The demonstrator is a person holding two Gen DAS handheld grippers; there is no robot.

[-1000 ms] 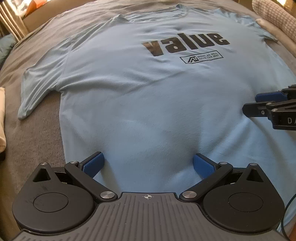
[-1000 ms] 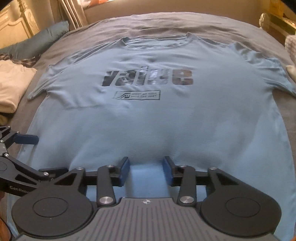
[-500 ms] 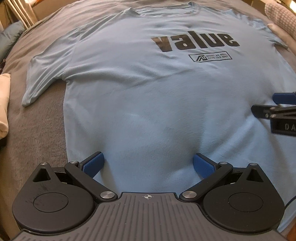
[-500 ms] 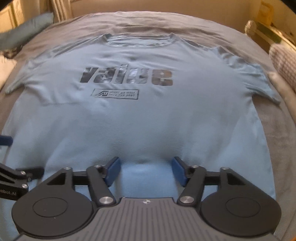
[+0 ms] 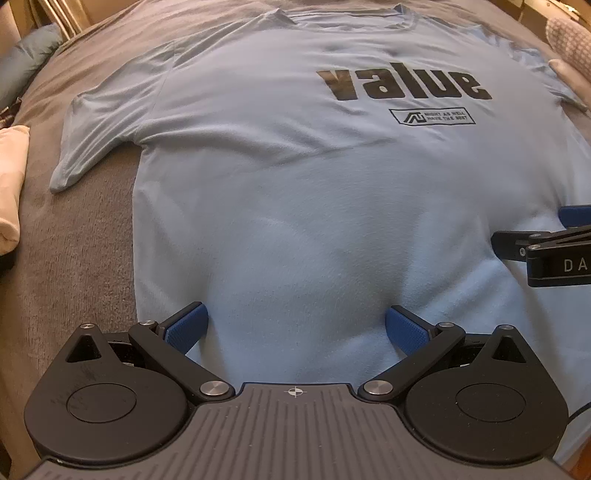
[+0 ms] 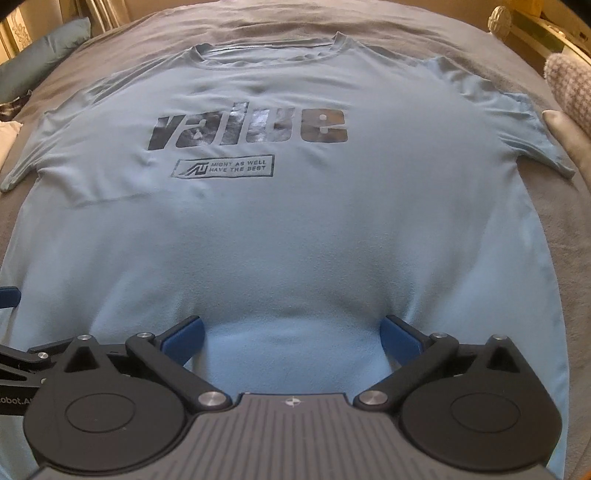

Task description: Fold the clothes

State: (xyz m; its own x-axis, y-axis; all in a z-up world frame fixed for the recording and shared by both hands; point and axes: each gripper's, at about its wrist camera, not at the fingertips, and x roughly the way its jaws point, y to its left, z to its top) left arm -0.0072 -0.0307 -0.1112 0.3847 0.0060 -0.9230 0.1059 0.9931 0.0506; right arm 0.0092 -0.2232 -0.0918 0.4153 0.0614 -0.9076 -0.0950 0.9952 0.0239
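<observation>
A light blue T-shirt (image 5: 314,206) (image 6: 288,236) with a black "value" print lies flat, front up, on a grey bed cover, collar at the far end. My left gripper (image 5: 295,325) stands open over the shirt's near hem on its left half, blue pads wide apart with flat cloth between them. My right gripper (image 6: 291,332) hovers over the hem on the right half; its jaws are opening and stand wide, pads not pressing the cloth. The right gripper's fingertip (image 5: 576,214) shows at the left wrist view's right edge.
The grey bed cover (image 5: 74,240) (image 6: 554,236) surrounds the shirt. A cream folded cloth (image 5: 11,184) lies at the left edge, a teal pillow (image 6: 44,55) at the far left. A checked knit item (image 6: 569,88) and a brass bedpost (image 6: 498,22) sit at the right.
The right gripper's jaws have spread from narrow to wide over the hem. Both views shifted slightly, so the shirt sits a little differently in frame. The left gripper stays open.
</observation>
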